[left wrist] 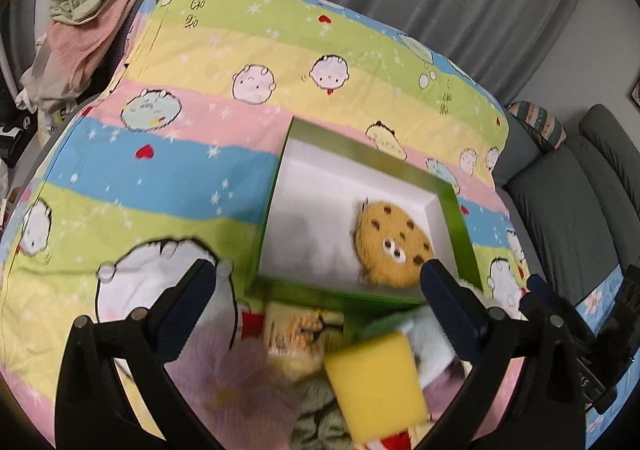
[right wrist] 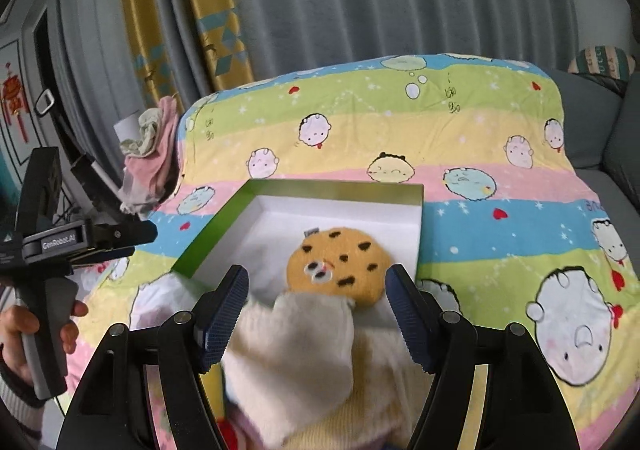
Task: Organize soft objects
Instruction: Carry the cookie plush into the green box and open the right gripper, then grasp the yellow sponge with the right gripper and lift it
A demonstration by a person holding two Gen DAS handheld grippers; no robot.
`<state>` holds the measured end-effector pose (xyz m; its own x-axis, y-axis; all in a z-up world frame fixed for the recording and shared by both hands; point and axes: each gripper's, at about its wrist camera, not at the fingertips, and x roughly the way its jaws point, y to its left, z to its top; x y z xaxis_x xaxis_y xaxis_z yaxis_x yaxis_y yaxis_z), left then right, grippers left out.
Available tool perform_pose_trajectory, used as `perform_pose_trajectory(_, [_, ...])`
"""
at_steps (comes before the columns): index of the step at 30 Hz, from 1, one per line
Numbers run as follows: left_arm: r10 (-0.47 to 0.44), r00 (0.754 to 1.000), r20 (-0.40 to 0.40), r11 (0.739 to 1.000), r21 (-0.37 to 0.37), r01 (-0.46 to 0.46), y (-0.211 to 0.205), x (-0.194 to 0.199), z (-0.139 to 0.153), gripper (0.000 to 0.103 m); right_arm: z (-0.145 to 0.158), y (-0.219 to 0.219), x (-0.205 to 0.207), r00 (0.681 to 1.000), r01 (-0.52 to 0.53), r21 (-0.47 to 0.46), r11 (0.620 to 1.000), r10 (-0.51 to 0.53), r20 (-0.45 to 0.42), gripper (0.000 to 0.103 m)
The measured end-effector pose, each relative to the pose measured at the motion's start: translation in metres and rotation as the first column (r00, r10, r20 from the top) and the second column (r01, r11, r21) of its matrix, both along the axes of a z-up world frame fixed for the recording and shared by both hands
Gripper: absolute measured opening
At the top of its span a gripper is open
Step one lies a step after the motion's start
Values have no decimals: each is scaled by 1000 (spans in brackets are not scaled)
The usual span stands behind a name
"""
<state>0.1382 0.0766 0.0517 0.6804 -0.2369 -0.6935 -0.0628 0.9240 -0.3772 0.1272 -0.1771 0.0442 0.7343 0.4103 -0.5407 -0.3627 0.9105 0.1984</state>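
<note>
Above the green box (left wrist: 462,234), left hand-held gripper (left wrist: 320,286) wide open, tilted downward.

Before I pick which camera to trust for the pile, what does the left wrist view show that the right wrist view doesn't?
Only the left wrist view shows a yellow sponge in the near pile between the open left gripper, with a pale purple fluffy item beside it. Only the right wrist view shows a cream fleece cloth between the open right gripper, and a hand holding the other gripper's handle. Both show the cookie plush lying in the green-rimmed box on the striped cartoon blanket.
</note>
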Motion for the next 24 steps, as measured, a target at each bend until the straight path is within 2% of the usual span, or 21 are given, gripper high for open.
perform_pose_trajectory(8, [-29, 999, -18, 1000, -6, 29, -13, -40, -11, 102, -5, 7, -49, 997, -74, -38, 997, 74, 10, 72])
perform_pose_trajectory(14, [-48, 998, -39, 999, -3, 48, -22, -62, -25, 102, -15, 23, -84, 986, -168, -70, 983, 169, 6, 72])
perform_pose_trajectory(21, [-78, 996, -37, 997, 17, 79, -31, -78, -41, 102, -41, 53, -103, 962, -272, -148, 951, 271, -27, 72])
perform_pose_trajectory(24, [-98, 994, -40, 995, 16, 98, -34, -80, -52, 102, -52, 63, -101, 955, -298, -150, 943, 295, -42, 72])
